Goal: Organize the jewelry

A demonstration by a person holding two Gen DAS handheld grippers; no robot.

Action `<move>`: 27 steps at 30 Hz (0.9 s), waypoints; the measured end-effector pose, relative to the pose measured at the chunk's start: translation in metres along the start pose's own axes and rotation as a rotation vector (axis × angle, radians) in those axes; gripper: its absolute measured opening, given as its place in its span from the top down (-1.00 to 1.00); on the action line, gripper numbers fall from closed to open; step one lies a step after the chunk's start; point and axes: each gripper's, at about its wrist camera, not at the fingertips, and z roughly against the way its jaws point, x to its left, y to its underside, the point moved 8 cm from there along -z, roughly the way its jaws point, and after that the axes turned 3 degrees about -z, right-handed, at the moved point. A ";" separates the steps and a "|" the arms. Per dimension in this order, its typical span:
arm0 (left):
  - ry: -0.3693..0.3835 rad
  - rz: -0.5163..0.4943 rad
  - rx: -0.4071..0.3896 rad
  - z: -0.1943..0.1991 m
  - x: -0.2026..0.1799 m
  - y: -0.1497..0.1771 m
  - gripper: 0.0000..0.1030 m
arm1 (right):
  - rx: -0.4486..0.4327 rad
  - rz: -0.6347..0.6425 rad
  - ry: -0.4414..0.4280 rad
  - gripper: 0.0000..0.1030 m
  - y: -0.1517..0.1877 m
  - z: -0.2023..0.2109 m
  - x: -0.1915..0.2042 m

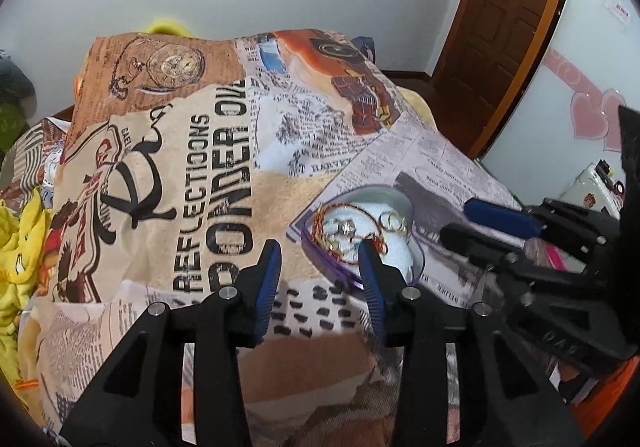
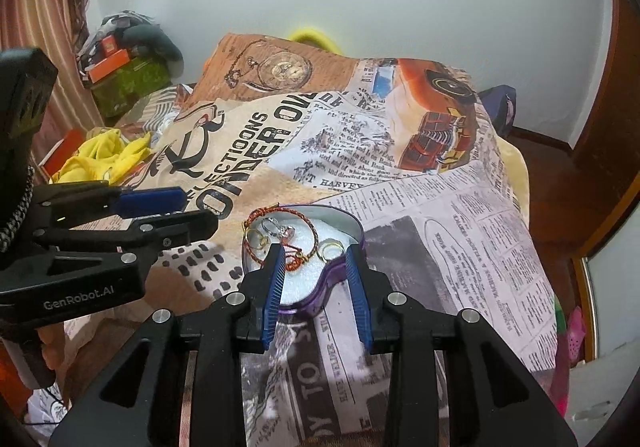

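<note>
**A tangle waiting to be tugged**

The purple heart-shaped tin with its white padded lining sits on the newspaper-print blanket, near the front edge of the covered surface. Inside lies a knot of small pieces: a thin red-and-gold cord bracelet looped round the rim, a silver ring with a clear stone, and a few gold hoop earrings, all touching or overlapping.

The right gripper hangs just over the near part of the tin, its blue-padded fingers spread apart with nothing between them. The left gripper is also spread and empty, beside the tin's left edge, one fingertip over the rim.

The trouble I'd expect comes from that overlap. If the right fingers close on the cord, the hoops and ring threaded through or lying on it could well come up with it and drop onto the busy print, where they'd be hard to spot. The tin looks light and rests on soft, rumpled cloth, so a pull against a snag could tip or drag it unless the left gripper steadies it. Wide pads on thin wire may also simply slip.
</note>
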 end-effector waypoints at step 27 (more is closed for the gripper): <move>0.058 -0.088 0.162 -0.051 -0.034 0.052 0.24 | 0.071 -0.047 -0.004 0.44 0.039 0.003 -0.014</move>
